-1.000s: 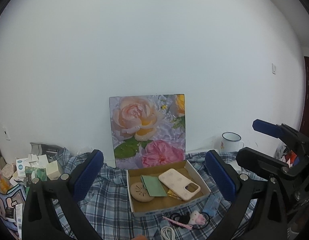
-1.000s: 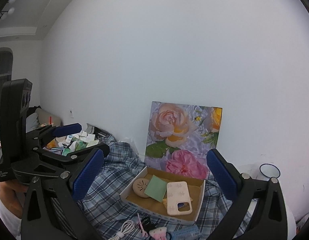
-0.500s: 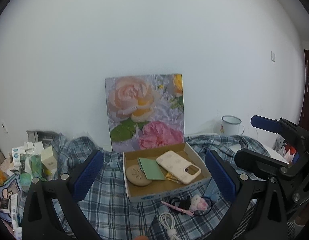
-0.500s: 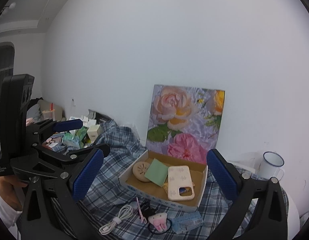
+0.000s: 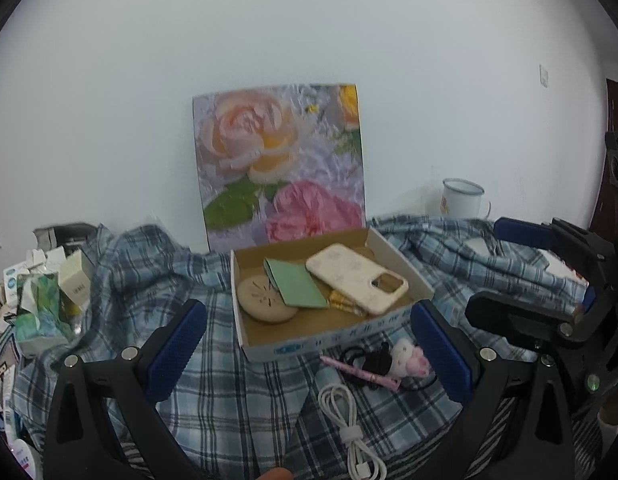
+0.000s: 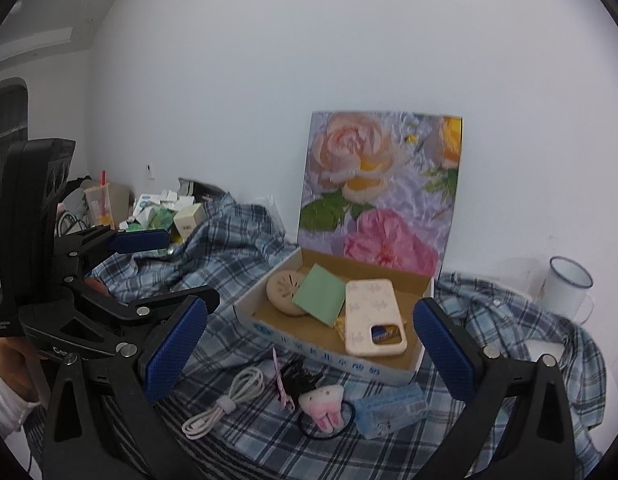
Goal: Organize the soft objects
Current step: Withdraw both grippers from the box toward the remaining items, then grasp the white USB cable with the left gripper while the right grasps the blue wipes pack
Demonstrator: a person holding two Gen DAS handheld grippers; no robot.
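— Two soft things lie before our tongs: the plush hair tie (image 6: 323, 410) and the plaid cloth (image 5: 229, 392) under everything. Where does the plush sit?

— Just short of the cardboard box (image 6: 309, 344), between the fingers of our right gripper (image 6: 309, 350), its rabbit ears pointing back toward us, its long axis running near to far. From our left gripper (image 5: 307, 350) it lies toward the right finger, turned sideways.

— And the tongs?

— Both spread wide, holding nothing.

— What does one view give us that the other doesn't?

— The right shows a blue packet (image 6: 389, 410) beside the plush; the left hides it behind a finger. Both show the white cable (image 5: 349, 424), the pink clip (image 6: 280, 380), the phone case (image 5: 357, 278) in the box, its long axis slanting, and the mug (image 6: 565, 292) far right.
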